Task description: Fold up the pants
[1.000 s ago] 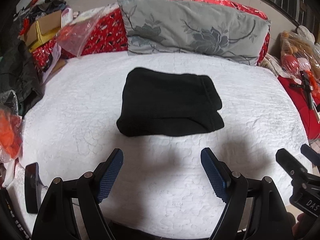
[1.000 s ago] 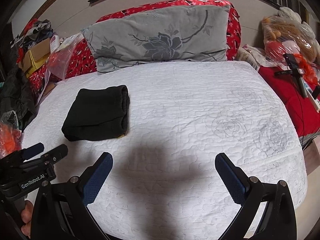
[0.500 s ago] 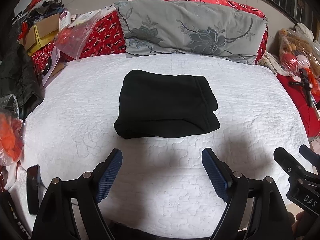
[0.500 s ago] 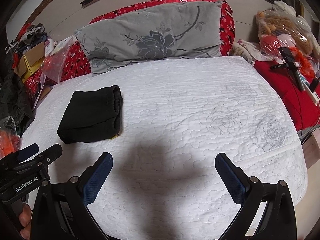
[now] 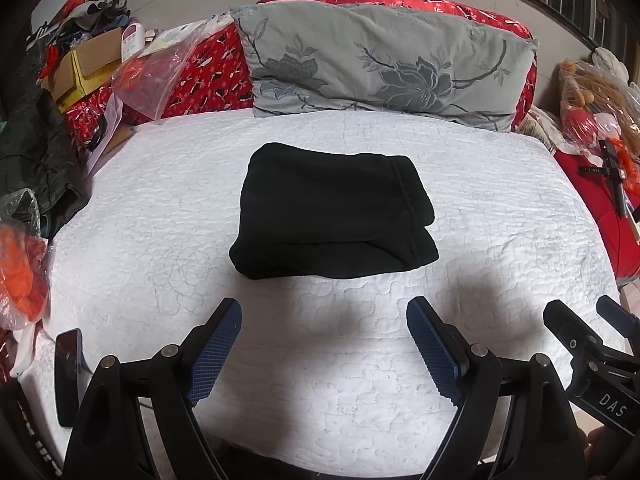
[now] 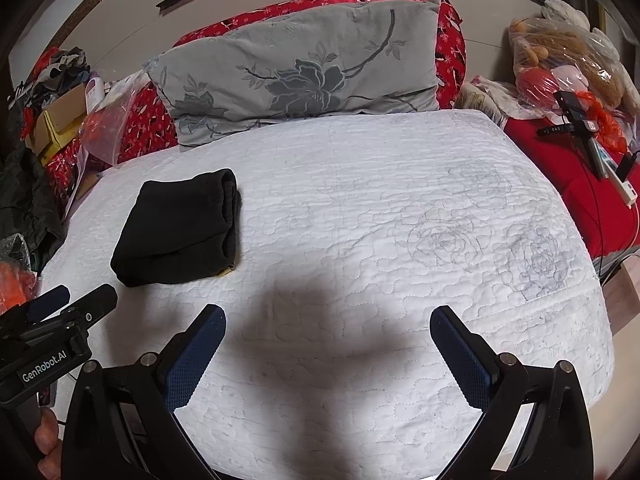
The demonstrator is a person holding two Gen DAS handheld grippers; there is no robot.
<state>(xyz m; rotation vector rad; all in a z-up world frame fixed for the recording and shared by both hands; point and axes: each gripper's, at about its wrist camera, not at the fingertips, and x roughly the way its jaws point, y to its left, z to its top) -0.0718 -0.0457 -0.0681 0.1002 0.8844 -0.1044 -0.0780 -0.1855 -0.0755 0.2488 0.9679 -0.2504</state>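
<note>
Black fabric pants (image 5: pixel 334 216), folded compactly, are lying on the white quilted mattress (image 5: pixel 500 208); left gripper (image 5: pixel 324 344) and right gripper (image 6: pixel 328 344) are hovering nearby, jaws released and empty.

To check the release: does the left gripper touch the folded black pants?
Apart. In the left wrist view, bare white quilt lies between the open left gripper and the folded black pants.

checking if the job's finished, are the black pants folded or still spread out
Folded. The black pants lie as a compact stacked bundle on the white quilt, layered edges showing at one end; neither gripper touches them.
</note>
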